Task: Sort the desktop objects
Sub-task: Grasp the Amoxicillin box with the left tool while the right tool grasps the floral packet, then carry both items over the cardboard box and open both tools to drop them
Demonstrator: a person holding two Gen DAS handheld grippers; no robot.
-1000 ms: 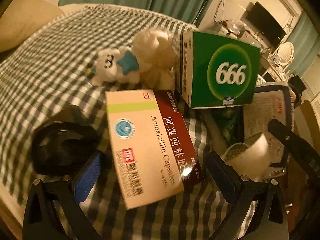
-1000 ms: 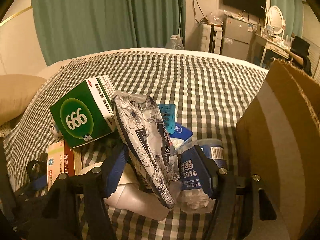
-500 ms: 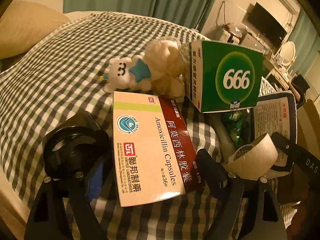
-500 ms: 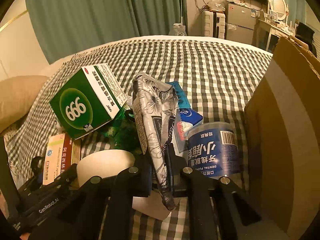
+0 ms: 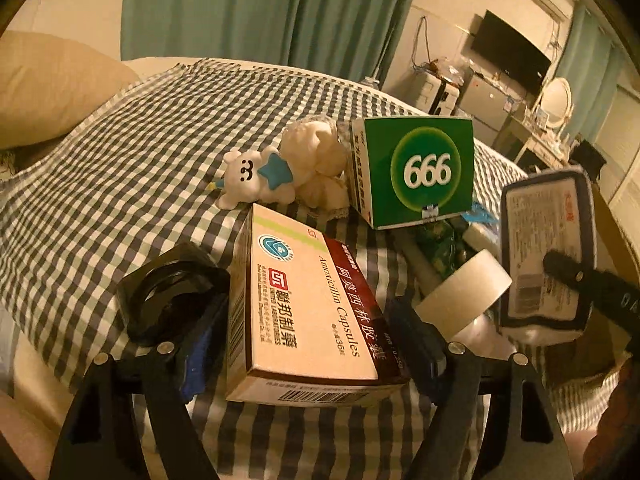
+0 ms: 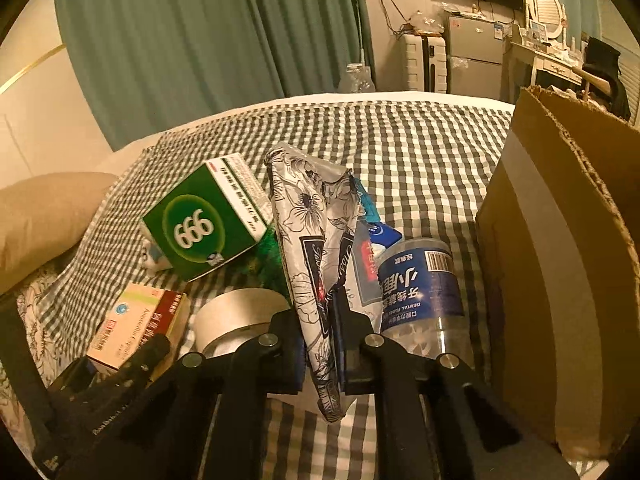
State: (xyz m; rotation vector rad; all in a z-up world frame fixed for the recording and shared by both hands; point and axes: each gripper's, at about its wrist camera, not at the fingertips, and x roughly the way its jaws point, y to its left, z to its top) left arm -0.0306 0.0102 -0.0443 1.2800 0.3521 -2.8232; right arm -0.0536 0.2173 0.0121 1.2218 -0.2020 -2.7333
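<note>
Desktop clutter sits heaped on a checked cloth spread over a bed, with teal curtains behind, a pillow at the cloth's far-left edge, and a television and dresser across the room. We use the green 666 box as our landmark. Just left of it lie a bear toy and a cream plush; nearer to us than the box lies the amoxicillin box. Our left gripper is closing around that box, which stands between the blue pads; we cannot tell whether they touch it. A tape roll lies below the green box. Our right gripper is clenched on a floral tissue pack, right of the green box, beside a floss jar and a cardboard carton. A second ago the right jaws stood apart around the pack; now they pinch it, lifted. The left jaws were wider then.
</note>
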